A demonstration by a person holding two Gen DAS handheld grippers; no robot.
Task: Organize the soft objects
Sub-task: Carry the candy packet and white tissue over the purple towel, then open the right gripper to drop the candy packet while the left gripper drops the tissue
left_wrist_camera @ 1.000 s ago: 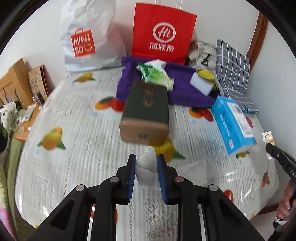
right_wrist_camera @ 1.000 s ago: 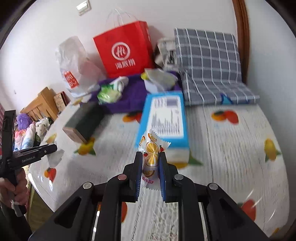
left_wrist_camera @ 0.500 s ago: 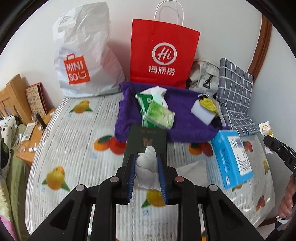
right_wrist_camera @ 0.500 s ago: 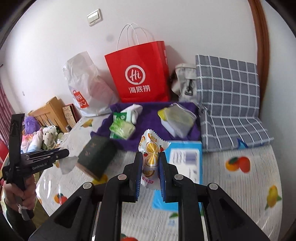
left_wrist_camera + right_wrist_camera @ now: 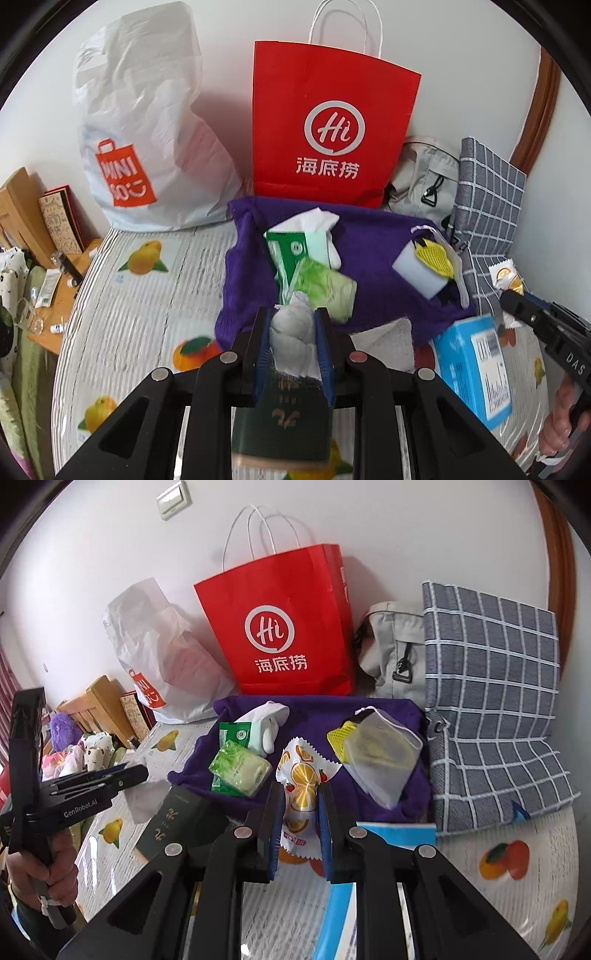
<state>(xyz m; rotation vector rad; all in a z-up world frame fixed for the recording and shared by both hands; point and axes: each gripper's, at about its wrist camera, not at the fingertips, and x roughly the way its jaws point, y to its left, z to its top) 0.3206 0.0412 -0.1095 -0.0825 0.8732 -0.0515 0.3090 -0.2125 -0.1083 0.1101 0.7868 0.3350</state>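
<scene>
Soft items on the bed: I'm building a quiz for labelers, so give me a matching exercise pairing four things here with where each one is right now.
Things:
1. crumpled white tissue
2. orange-print snack packet
3. green wipes pack
4. dark green box

Places:
A. lying on the purple cloth
B. clamped in the right tongs
C. on the fruit-print bed cover, in front of the cloth
D. clamped in the left tongs

Pairs: 1-D, 2-B, 3-A, 4-C
</scene>
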